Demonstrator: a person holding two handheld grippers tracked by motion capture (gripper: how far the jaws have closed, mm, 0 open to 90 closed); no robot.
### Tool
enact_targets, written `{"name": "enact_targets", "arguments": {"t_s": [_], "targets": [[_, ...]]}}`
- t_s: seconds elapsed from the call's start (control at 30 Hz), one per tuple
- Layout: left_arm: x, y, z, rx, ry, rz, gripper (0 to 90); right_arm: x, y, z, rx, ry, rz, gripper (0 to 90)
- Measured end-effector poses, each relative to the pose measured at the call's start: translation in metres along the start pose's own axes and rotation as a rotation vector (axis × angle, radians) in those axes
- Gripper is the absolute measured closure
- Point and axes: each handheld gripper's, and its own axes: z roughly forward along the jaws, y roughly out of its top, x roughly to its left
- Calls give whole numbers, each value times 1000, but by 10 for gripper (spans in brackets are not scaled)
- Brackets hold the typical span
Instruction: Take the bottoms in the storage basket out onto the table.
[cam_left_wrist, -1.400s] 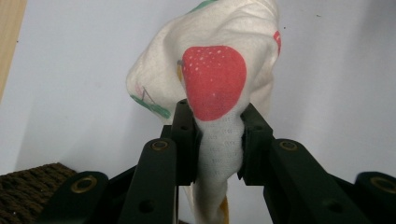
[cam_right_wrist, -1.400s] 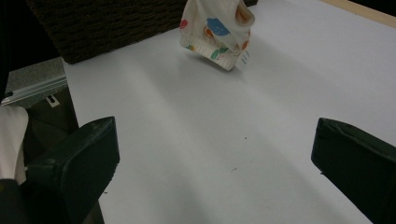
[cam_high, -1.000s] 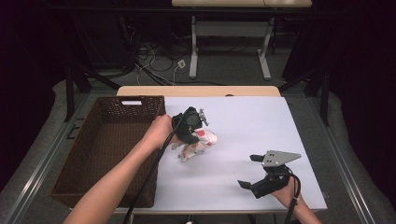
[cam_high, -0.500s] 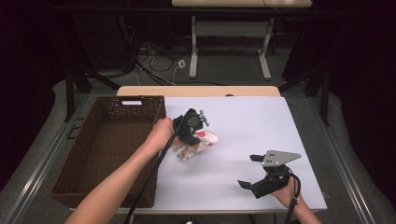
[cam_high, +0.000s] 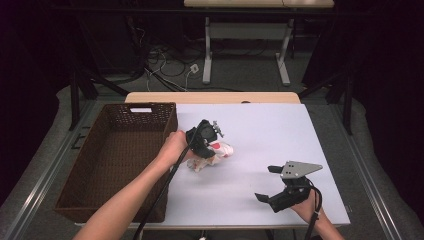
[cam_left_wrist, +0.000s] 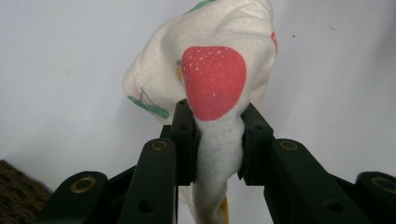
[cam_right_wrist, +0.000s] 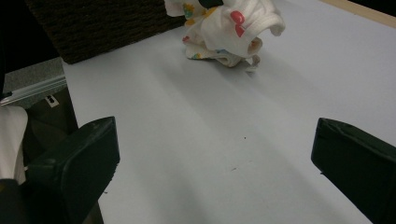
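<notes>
White and bare across most of its top, the desk (cam_high: 260, 135) stands in a dark room with cables on the floor behind it, and a dark brown woven wicker basket (cam_high: 120, 150) sits at its left edge. Just right of that basket, the left hand-held gripper (cam_high: 206, 142) points down at a small crumpled white cloth printed with red strawberries and green leaves (cam_high: 216, 152), and the left gripper view shows its two black jaws clamped together on a bunched fold of that cloth, right below a strawberry print. Part of the fabric hangs pinched between the jaws while the rest seems to rest on the desk under it, so the grasp looks made but the lift hardly begun. The basket, beside the left hand-held gripper on the side away from the other hand, appears to hold nothing, which suggests that carrying the cloth over its rim and letting go inside is all yet to do. Near the front edge, well apart from the cloth, the right hand-held gripper (cam_high: 272, 182) waits with its jaws spread wide and nothing between them.
</notes>
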Motion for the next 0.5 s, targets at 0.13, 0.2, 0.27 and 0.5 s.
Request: {"name": "enact_targets", "arguments": {"t_s": [0.13,0.2,0.27,0.5], "targets": [[1,-1,3,-1,-1,-6,723,0,0,0,-9,-2,1,7],[2,-1,4,-6,-2,-12,723,0,0,0,0,0,2,7],[2,-2,6,-9,-4,-18,723,0,0,0,0,-2,2,7],[5,-3,11,-25,1,-45,721,0,0,0,-1,-1,2,7]]}}
